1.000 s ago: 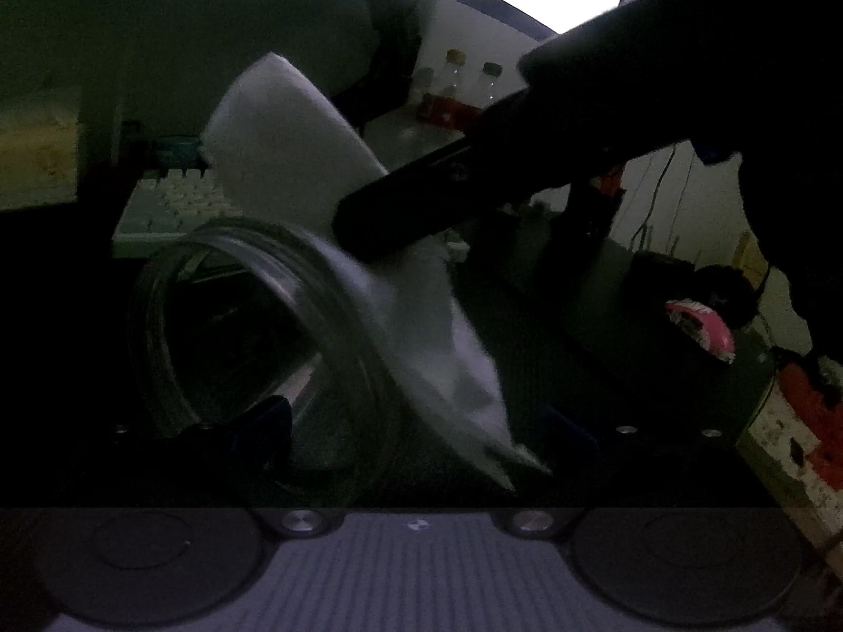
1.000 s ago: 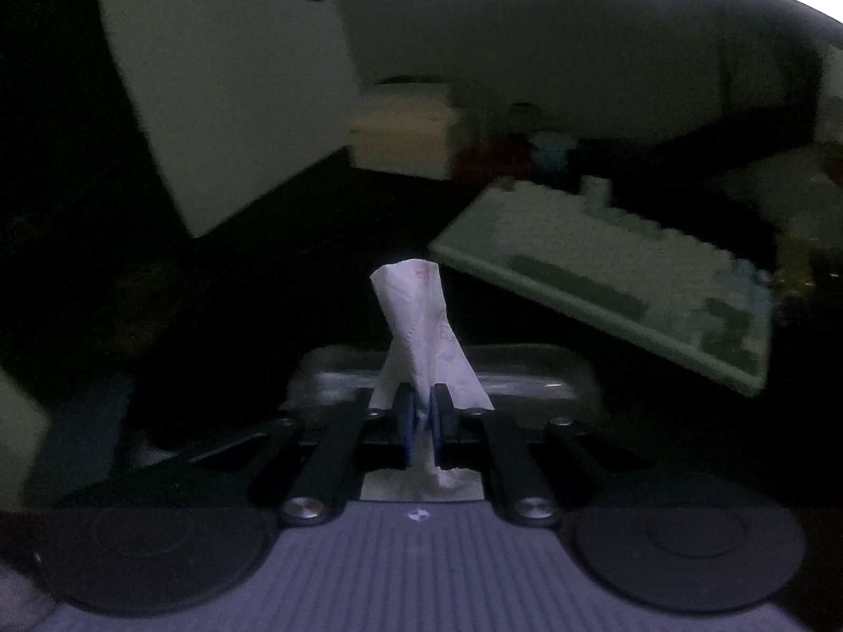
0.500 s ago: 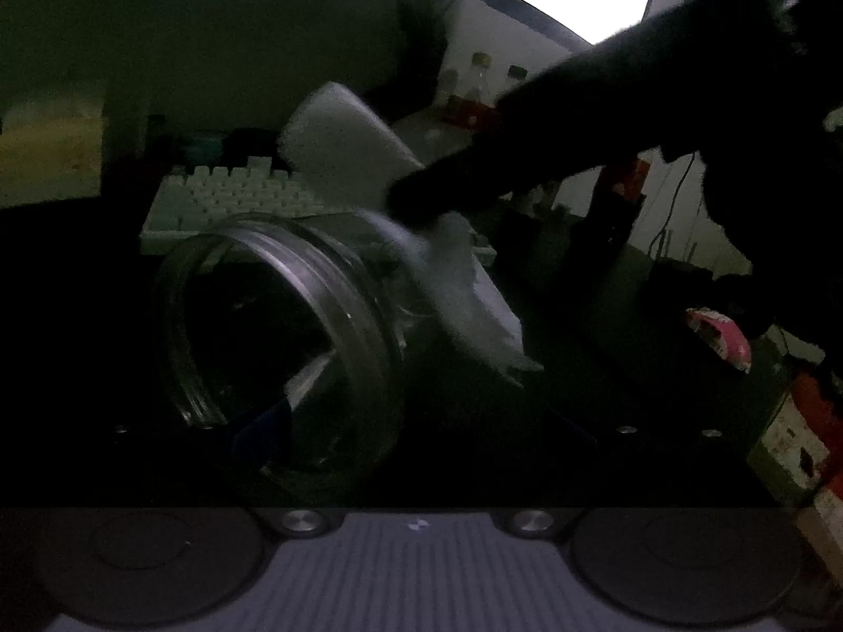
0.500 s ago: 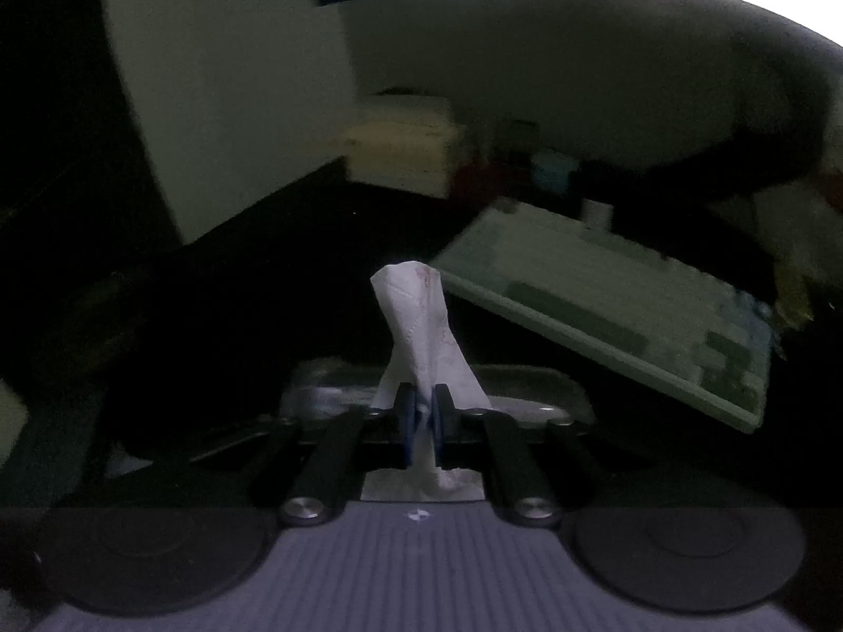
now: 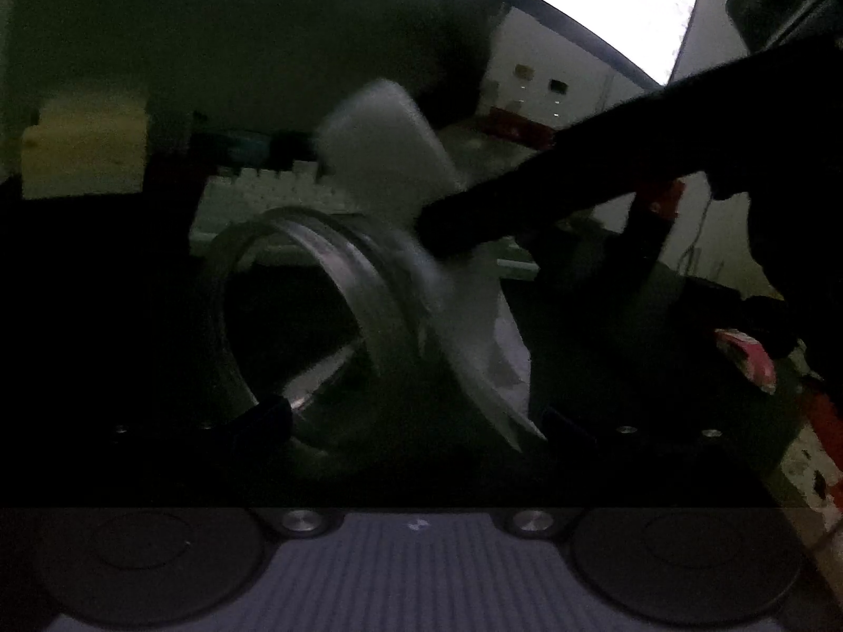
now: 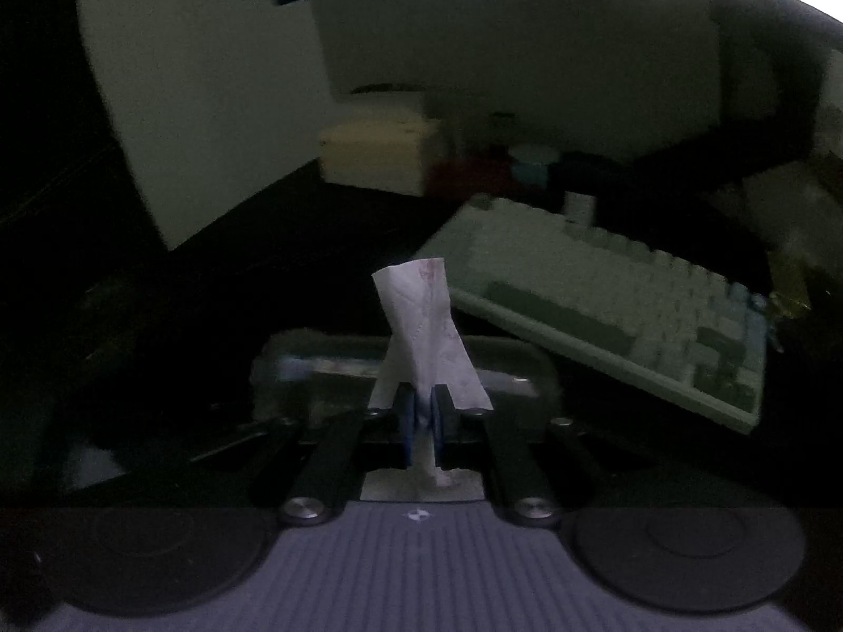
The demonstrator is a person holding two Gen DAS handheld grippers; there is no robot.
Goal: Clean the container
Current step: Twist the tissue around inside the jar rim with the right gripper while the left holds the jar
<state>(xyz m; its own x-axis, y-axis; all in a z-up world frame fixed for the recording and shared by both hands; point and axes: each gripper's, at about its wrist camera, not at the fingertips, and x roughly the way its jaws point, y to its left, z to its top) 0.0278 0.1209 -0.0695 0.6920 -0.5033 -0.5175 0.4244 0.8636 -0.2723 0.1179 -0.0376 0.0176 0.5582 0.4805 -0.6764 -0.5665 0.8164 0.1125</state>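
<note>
Gripping a white tissue (image 6: pixel 421 337) between its blue pads (image 6: pixel 405 421), the right gripper (image 6: pixel 421 421) has its jaws pressed together on the paper, which stands up twisted above the fingertips and shows faint reddish marks near its top. Just beyond the pads lies the clear jar (image 6: pixel 326 363), seen side-on and blurred. In the left wrist view the jar (image 5: pixel 326 326) sits tilted on its side between the left gripper's (image 5: pixel 416 421) fingers, its open mouth turned toward the upper left; one dark fingertip (image 5: pixel 268 416) shows against the jar's lower left and the other (image 5: pixel 574 426) at its right, so the jaws appear clamped on the glass. The right gripper's dark fingers (image 5: pixel 500 216) reach in from the right, holding the tissue (image 5: pixel 390 152) against the jar's outer wall near the rim, one flap sticking up and another hanging down the side. A pale keyboard (image 6: pixel 621 305) lies on the dark desk (image 6: pixel 263 263) behind, with a cream box (image 6: pixel 379 158) further back.
</note>
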